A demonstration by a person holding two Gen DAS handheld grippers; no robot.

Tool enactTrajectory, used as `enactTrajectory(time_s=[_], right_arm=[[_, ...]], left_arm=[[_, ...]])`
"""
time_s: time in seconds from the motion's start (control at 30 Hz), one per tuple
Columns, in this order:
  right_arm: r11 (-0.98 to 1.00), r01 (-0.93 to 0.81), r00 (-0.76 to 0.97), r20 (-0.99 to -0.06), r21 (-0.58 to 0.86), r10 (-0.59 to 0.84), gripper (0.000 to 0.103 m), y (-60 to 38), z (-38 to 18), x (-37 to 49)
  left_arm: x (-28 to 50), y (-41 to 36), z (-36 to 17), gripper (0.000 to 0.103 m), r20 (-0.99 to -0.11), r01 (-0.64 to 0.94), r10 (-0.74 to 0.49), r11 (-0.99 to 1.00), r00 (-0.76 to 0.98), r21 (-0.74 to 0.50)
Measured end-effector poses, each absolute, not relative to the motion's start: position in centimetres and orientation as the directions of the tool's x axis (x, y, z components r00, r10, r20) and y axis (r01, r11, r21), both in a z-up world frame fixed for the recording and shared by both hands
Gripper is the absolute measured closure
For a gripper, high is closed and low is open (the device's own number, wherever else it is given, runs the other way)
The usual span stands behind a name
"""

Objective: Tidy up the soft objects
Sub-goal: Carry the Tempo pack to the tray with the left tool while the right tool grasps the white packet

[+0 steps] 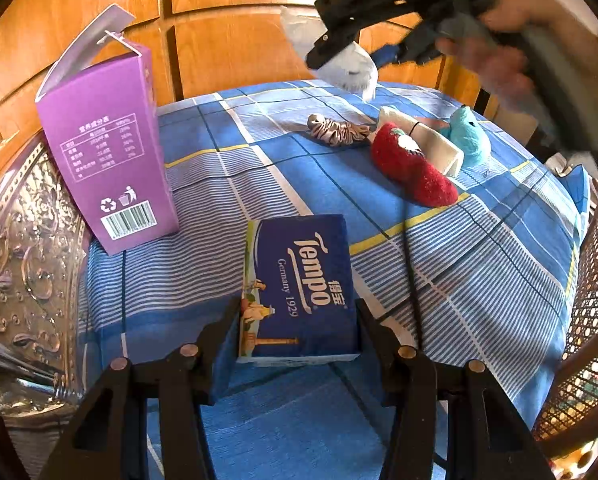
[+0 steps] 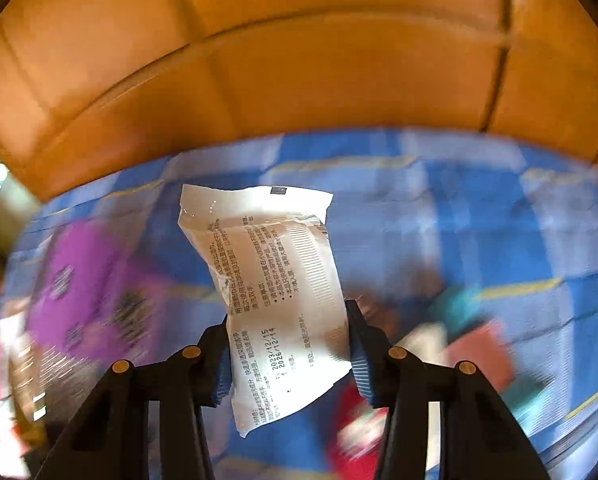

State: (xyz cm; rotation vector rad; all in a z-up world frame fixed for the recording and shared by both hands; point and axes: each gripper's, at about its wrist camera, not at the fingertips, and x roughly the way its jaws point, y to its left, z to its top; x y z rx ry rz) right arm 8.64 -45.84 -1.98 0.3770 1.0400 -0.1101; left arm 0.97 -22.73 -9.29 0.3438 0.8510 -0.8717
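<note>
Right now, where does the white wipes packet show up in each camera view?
Left wrist view: the white wipes packet is upper right, held in the air by the right tongs.
Right wrist view: the packet is at centre, pinched between the tongs.
Shared landmark: the purple box, left in both views.

Glossy plastic film on the Tempo tissue pack [image 1: 299,288] and the white wipes packet [image 2: 275,300]. Woven, matt checked cloth [image 1: 479,264] across mid-frame. Smooth printed purple carton [image 1: 107,160], upper left. Fuzzy red plush strawberry [image 1: 411,168]; satin-sheen scrunchie [image 1: 339,130]. Polished wood panelling [image 1: 227,48] above.
</note>
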Motion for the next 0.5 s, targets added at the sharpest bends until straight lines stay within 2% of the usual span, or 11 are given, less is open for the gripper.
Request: enactTrajectory(time_s=[0.13, 0.27, 0.33, 0.5], right_arm=[[0.922, 0.195, 0.435, -0.873, 0.334, 0.223, 0.055, -42.4, -4.8, 7.3], [0.961, 0.239, 0.361, -0.932, 0.137, 0.043, 0.055, -41.1, -7.9, 6.2], [0.971, 0.224, 0.362, -0.932, 0.08, -0.007, 0.055, -40.9, -8.1, 5.9], [0.967, 0.235, 0.362, -0.932, 0.095, 0.004, 0.055, -41.4, -8.3, 6.0]], left_arm=[[0.9, -21.7, -9.1, 0.051, -0.779, 0.775, -0.523, 0.627, 0.347, -0.075], [1.1, -20.2, -8.8, 0.051, -0.785, 0.757, -0.514, 0.647, 0.346, -0.089], [1.2, -19.5, -8.6, 0.051, -0.79, 0.747, -0.508, 0.658, 0.344, -0.099], [1.4, -18.2, -7.6, 0.051, -0.787, 0.728, -0.509, 0.676, 0.348, -0.115]])
